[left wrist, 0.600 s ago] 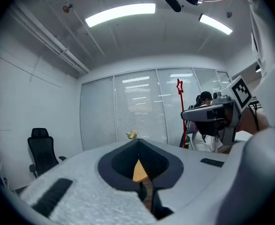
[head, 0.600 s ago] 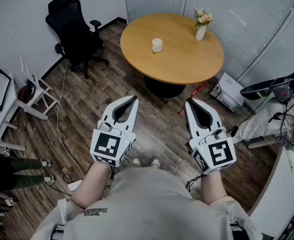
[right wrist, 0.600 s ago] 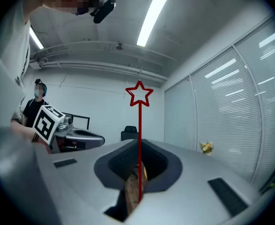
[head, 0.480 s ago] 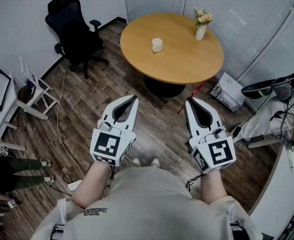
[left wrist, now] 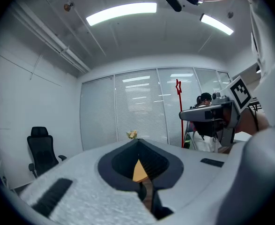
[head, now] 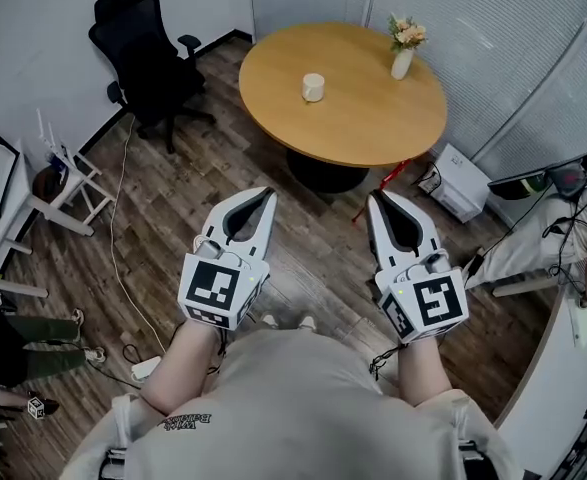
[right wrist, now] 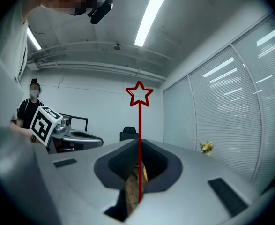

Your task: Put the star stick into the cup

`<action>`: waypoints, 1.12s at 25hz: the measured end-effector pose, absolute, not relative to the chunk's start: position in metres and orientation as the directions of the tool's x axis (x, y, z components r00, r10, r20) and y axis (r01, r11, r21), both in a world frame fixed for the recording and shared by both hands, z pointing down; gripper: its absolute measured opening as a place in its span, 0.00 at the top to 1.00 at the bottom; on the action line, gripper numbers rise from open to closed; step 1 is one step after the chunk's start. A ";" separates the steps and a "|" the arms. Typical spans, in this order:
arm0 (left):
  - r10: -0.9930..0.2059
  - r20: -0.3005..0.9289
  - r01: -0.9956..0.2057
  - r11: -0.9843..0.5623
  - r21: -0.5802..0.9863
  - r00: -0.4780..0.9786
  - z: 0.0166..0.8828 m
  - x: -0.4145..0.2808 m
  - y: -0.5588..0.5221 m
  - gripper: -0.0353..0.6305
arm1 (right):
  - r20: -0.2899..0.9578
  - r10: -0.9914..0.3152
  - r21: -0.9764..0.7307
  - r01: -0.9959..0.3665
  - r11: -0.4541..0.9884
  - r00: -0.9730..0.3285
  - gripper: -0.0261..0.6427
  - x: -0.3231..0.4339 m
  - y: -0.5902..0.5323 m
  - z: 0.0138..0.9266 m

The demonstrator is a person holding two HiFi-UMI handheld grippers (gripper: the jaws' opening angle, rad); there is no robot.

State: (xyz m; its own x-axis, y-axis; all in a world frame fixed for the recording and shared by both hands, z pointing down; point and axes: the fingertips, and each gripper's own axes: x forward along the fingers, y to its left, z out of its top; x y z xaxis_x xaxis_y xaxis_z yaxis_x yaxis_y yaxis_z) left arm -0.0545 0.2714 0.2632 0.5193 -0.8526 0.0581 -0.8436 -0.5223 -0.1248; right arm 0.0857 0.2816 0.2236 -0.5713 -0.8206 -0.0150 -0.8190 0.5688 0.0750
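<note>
A white cup (head: pixel 313 87) stands on the round wooden table (head: pixel 373 118), well ahead of both grippers. My right gripper (head: pixel 373 197) is shut on the thin red star stick (right wrist: pixel 139 125), whose outlined star (right wrist: pixel 139 93) rises high above the jaws. From the head view the stick (head: pixel 391 180) shows as a short red line at the right jaw tips. My left gripper (head: pixel 270 193) is shut and holds nothing. It sits level with the right one, over the wooden floor. The left gripper view shows the stick (left wrist: pixel 179 111) upright above the right gripper (left wrist: pixel 212 114).
A white vase of flowers (head: pixel 403 53) stands at the table's far right. A black office chair (head: pixel 143 53) is at the back left, with a white rack (head: pixel 68 183) and cables on the floor. A seated person (head: pixel 543 228) is at the right; another person's legs (head: pixel 23 343) at the left.
Both grippers hold nearly the same place, edging slightly forward. The legs at the left have shifted, and the person at the right has moved a little.
</note>
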 end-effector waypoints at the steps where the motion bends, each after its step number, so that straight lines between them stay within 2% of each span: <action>1: -0.853 0.060 -0.844 -0.522 -0.125 0.518 0.264 -0.054 0.270 0.92 | -0.015 -0.820 0.074 -0.819 0.570 -0.572 0.91 0.086 0.280 0.224; 28: -0.882 0.127 -0.873 -0.469 -0.132 0.454 0.296 -0.020 0.227 0.92 | -0.022 -0.756 0.057 -0.756 0.652 -0.654 0.91 0.104 0.219 0.249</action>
State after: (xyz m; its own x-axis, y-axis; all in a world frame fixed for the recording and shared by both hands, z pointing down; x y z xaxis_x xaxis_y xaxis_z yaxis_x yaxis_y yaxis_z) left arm -0.0199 0.2267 0.2958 0.4539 -0.8819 0.1271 -0.8734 -0.4686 -0.1324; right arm 0.1035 0.2193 0.2489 -0.6539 -0.7562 -0.0220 -0.7560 0.6521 0.0568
